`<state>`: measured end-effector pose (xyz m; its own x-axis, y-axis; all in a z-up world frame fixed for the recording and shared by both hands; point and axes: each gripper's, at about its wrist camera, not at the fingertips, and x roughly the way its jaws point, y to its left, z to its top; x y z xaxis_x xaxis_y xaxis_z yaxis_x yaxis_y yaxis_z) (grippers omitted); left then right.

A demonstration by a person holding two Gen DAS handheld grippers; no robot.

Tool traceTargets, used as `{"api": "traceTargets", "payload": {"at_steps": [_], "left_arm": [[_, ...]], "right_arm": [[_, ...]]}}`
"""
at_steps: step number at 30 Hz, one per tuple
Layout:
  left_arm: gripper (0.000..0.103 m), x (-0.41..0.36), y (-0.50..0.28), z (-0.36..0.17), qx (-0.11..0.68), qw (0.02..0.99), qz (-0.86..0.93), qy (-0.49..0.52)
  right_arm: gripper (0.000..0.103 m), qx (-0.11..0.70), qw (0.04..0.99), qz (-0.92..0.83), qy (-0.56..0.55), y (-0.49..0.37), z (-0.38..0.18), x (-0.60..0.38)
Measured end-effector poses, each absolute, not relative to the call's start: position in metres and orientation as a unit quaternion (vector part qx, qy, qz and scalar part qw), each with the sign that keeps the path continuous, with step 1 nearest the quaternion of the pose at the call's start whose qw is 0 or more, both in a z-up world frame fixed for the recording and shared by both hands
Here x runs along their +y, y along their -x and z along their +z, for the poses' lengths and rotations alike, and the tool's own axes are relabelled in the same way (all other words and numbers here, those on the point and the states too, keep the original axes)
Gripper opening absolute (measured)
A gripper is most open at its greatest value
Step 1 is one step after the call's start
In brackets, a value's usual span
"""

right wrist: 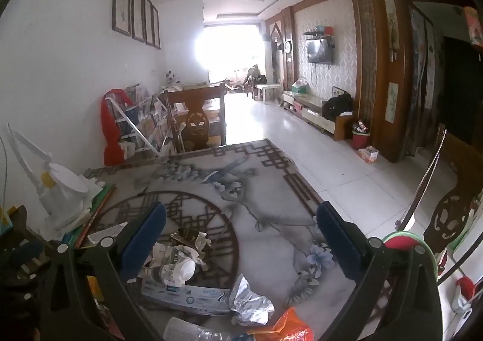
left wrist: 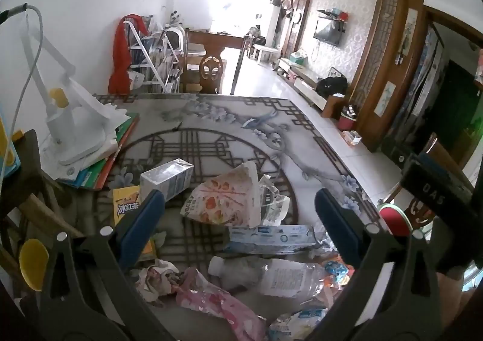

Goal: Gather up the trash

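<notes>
Left wrist view: pink wrapper point(left wrist: 217, 304) and clear plastic bottle point(left wrist: 271, 276) lie lowest in frame, under the left gripper point(left wrist: 240, 214), fingers spread wide, empty. Collecting looks not yet begun; next, descend onto one item. Books point(left wrist: 99, 166) crowd the worktop point(left wrist: 302, 141), left.

Right wrist view: right gripper point(right wrist: 241, 232) likewise released above crumpled foil point(right wrist: 250, 307); orange bag point(right wrist: 286, 327) lies just beside.

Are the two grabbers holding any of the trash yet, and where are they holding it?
No, nothing is held. The left gripper and the right gripper both hang wide open above the table, with the trash lying loose underneath.
</notes>
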<state>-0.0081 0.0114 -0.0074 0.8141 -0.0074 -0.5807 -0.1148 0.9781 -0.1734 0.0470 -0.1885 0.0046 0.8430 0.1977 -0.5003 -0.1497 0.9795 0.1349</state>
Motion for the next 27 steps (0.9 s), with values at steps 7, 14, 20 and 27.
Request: {"api": "traceTargets", "payload": {"at_steps": [7,14,20,27], "left_arm": [[0.098,0.0123,0.01,-0.0115,0.306,0.946,0.036,0.103],[0.098,0.0141,0.0087,-0.0109,0.306,0.946,0.035,0.104],[0.098,0.0146,0.0093,-0.0119,0.307,0.945,0.036,0.104],[0.098,0.0142,0.0086,-0.0116,0.309,0.945,0.035,0.104]], "right_arm": [[0.096,0.262,0.958,0.098,-0.055,-0.0456,0.0078,-0.1854],[0.096,0.265,0.958,0.1,-0.052,-0.0487,0.0029,-0.1865],[0.096,0.265,0.958,0.098,-0.052,-0.049,0.0033,-0.1874],[0.096,0.27,0.956,0.097,-0.055,-0.0509,-0.0003,-0.1925]]}}
